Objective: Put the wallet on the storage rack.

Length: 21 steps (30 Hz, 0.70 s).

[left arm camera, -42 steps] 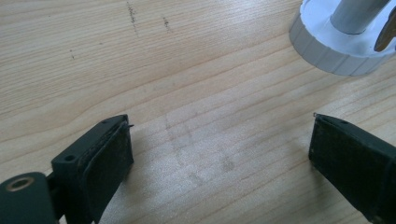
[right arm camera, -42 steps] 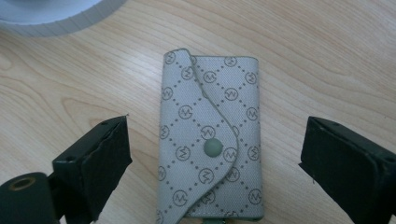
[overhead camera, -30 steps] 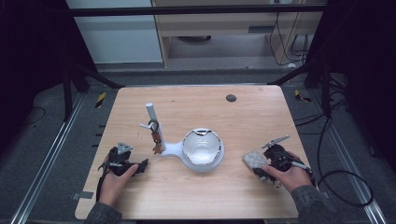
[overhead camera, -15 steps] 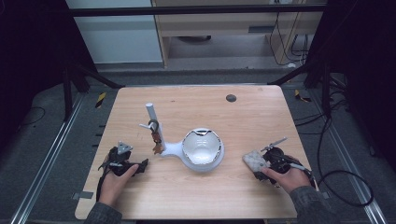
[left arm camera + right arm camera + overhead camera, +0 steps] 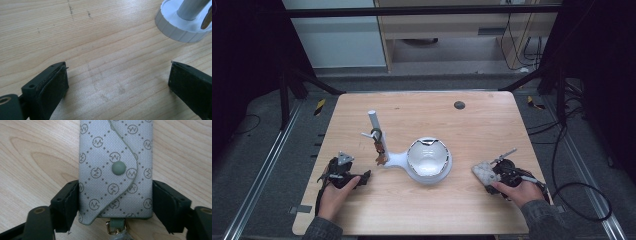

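You are looking at a grey key pouch (image 5: pixel 115 170) that is carrying a repeated monogram: a zigzag letter, reading as M or W, inside a circle, set in a dotted diamond grid. No other text, number or label is showing legibly.

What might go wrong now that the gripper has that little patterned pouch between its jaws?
The right gripper, whose jaws have just been closing, pinches only the key pouch's lower end, so the pouch could droop or slip when lifted. Its small metal clasp hangs loose and might snag. Carried leftward, it may bump the white bowl-shaped stand.
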Each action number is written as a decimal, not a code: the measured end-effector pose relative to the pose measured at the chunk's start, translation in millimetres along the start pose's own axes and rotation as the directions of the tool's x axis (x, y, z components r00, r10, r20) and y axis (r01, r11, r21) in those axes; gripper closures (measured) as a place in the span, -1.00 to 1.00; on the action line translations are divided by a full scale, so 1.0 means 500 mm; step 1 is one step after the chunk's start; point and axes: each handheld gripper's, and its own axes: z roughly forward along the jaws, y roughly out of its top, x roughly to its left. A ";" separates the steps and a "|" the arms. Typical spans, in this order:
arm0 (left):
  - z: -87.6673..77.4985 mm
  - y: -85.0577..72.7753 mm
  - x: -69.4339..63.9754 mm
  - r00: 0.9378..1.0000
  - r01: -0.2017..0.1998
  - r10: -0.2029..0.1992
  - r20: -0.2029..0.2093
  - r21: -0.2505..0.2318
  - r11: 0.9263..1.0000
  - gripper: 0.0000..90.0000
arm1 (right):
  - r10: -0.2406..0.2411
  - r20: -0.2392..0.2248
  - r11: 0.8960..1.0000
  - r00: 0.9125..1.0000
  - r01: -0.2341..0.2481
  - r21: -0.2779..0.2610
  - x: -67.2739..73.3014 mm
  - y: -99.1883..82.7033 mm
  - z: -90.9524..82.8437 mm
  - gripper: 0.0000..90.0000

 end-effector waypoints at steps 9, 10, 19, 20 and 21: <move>0.000 0.000 0.000 1.000 0.000 0.000 0.000 0.000 1.000 -0.96 | -0.058 0.005 0.998 0.998 0.058 0.013 0.005 0.005 -0.016 -0.31; 0.000 0.000 0.000 1.000 -0.001 0.001 -0.001 0.000 1.000 -0.96 | -0.069 0.006 0.998 0.998 0.069 0.012 0.007 0.007 -0.022 -0.31; 0.000 0.000 0.000 1.000 0.000 0.000 0.000 0.000 1.000 -0.96 | -0.163 0.013 0.987 0.987 0.163 -0.014 0.032 0.039 -0.095 -0.30; 0.000 0.000 0.000 1.000 -0.001 0.001 -0.001 0.000 1.000 -0.96 | -0.174 0.013 0.985 0.985 0.175 -0.016 0.035 0.043 -0.103 -0.30; 0.000 0.000 0.000 1.000 0.000 0.000 0.000 0.000 1.000 -0.96 | -0.183 0.013 0.983 0.983 0.184 -0.019 0.038 0.047 -0.110 -0.30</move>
